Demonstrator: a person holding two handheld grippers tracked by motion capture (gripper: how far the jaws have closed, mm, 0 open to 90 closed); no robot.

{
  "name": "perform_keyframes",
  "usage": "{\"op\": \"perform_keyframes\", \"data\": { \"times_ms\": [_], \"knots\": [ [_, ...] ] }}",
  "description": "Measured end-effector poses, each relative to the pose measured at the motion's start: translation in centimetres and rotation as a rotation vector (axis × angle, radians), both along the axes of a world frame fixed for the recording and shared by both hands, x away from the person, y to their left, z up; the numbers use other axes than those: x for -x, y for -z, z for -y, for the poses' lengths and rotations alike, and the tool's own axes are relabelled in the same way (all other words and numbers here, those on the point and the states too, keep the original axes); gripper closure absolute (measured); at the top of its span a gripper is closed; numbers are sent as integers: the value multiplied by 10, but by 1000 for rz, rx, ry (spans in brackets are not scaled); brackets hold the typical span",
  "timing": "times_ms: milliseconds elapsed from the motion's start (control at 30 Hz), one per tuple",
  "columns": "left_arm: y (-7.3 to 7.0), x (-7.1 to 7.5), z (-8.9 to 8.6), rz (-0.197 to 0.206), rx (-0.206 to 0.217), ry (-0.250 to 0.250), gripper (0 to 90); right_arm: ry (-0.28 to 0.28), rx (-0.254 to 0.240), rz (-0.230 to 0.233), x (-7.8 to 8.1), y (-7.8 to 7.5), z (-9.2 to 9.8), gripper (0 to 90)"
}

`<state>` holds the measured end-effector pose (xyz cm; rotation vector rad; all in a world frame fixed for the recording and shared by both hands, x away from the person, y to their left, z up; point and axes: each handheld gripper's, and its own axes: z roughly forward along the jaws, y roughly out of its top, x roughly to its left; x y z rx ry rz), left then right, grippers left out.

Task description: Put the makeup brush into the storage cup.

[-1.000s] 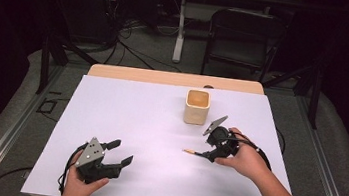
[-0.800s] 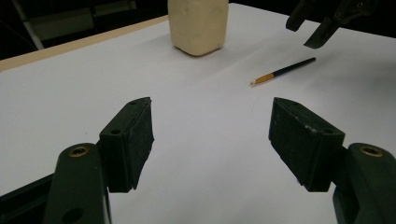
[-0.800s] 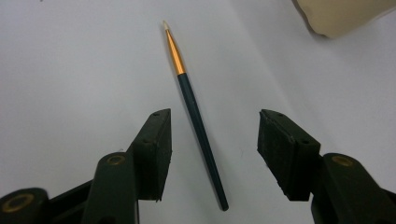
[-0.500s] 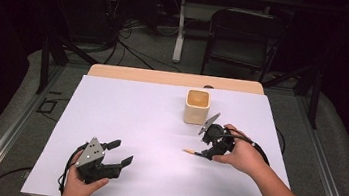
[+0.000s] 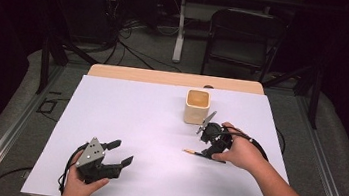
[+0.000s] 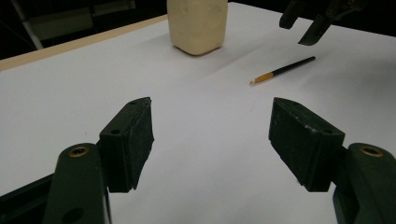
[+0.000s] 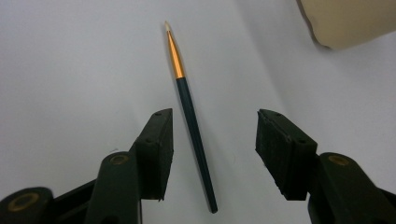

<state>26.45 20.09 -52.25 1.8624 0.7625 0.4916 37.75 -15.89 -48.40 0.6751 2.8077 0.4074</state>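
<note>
- Item: thin paintbrush [image 7: 190,116], dark handle, gold ferrule, pale tip; lies flat on the white counter [image 5: 134,118], just in front of the cream cup [image 5: 196,106] and apart from it.
- Right gripper [image 5: 209,141]: poised directly over the brush, pointing down at it. The jaws stand apart, one on each side of the handle, and have just been closing a little; the pads do not yet press on the handle (counter shows on both sides of it).
- Key relation: in the right gripper view the brush's long axis runs away from the camera, lengthwise down the gap, sitting closer to the left-hand jaw than the right. A closing pinch would therefore fall across the handle, not along it, roughly at mid-handle, behind the ferrule.
- Left gripper [image 5: 105,156]: rests near the counter's front edge, jaws wide apart and empty; the brush lies well off, ahead and to its right (seen in the left gripper view at [image 6: 282,70]).
- Nearer hand: the right, by a wide margin; my judgement is that the pickup is its job.
</note>
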Motion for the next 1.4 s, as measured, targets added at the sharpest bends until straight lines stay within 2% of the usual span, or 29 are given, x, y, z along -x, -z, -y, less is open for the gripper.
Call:
{"op": "perform_keyframes", "data": {
  "times_ms": [333,400,733,933,1000,1333,1400],
  "knots": [
    [0,0,0,-1,-1,4,307,-7,10,-8,-1,0,-1,474],
    [0,0,0,-1,-1,4,307,-22,33,-30,-5,3,-5,492],
    [0,0,0,-1,-2,4,307,-24,60,-49,-7,8,-7,521],
    [0,0,0,-1,-2,4,307,-32,83,-60,-8,11,-7,534],
    [0,0,0,0,-4,4,307,-40,105,-64,-9,12,-8,543],
    [0,0,0,0,-5,4,307,-42,115,-73,-9,13,-9,551],
    [0,0,0,-3,-2,3,307,-59,151,-86,-9,18,-10,579]
  ]
}}
